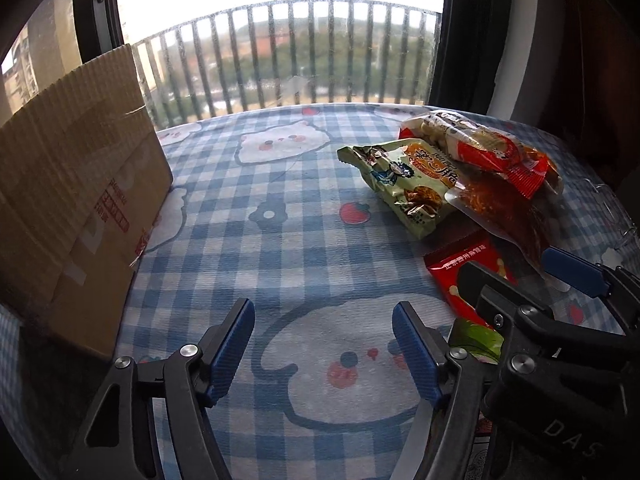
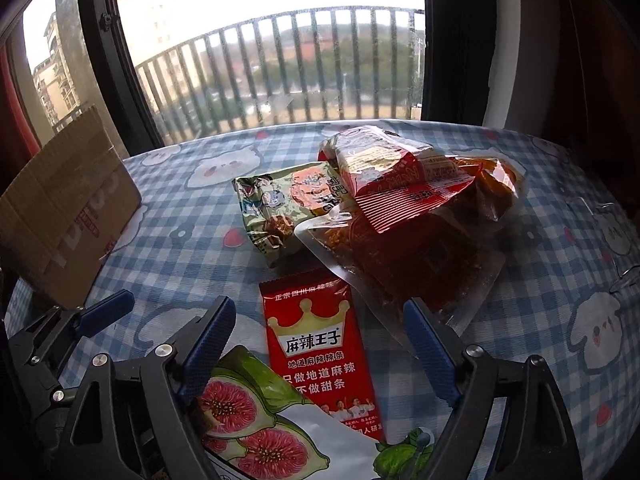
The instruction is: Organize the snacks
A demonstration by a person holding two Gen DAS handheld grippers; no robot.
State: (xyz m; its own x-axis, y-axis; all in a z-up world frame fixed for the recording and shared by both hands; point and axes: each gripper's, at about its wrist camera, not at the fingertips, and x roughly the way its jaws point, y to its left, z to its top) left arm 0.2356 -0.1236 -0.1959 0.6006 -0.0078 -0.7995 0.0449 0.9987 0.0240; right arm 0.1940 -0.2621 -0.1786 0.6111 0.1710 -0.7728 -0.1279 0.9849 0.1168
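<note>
Both hand-held grippers are being held released over the tabletop [image 1: 280,184]. The right hand-held gripper [image 2: 320,326] is being held astride a red packet [image 2: 316,344]; nothing is being gripped by the left hand-held gripper [image 1: 324,320]

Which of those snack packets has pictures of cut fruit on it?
The white packet with pink cut figs, lying nearest, beside the red crown packet. The others show no fruit.

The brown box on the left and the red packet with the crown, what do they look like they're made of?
The box looks like plain corrugated cardboard with a matte finish: fine ribbing shows along its flap, with tape strips and red print on the side. The red packet looks like glossy plastic or foil film, judging by its sheen and crimped top edge; which of the two cannot be told.
</note>
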